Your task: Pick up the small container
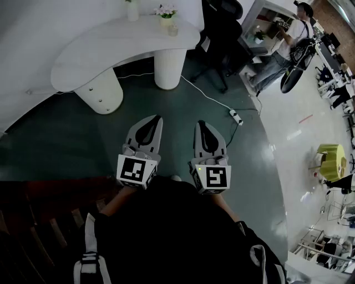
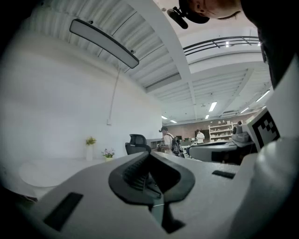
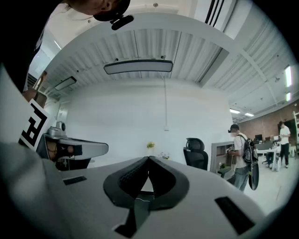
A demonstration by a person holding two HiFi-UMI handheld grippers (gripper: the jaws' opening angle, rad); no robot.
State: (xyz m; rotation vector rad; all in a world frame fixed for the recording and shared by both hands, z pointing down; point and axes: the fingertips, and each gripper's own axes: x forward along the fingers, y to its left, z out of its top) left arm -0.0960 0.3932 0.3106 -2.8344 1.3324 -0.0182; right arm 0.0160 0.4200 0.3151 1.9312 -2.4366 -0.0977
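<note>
While I look down in the head view, my left claw [image 1: 157, 118] and right claw [image 1: 201, 123] hang side by side over the green floor [image 1: 66, 138], well apart from the white table [image 1: 100, 52]. The small container [image 1: 173, 30] stands at the table's right end, just beside a flower pot [image 1: 165, 16]. In the left gripper view, my left claw [image 2: 149, 154] is closed tip to tip with nothing in it, and the table [image 2: 42, 170] lies beyond it. In the right gripper view, my right claw [image 3: 148, 159] is likewise closed and empty.
</note>
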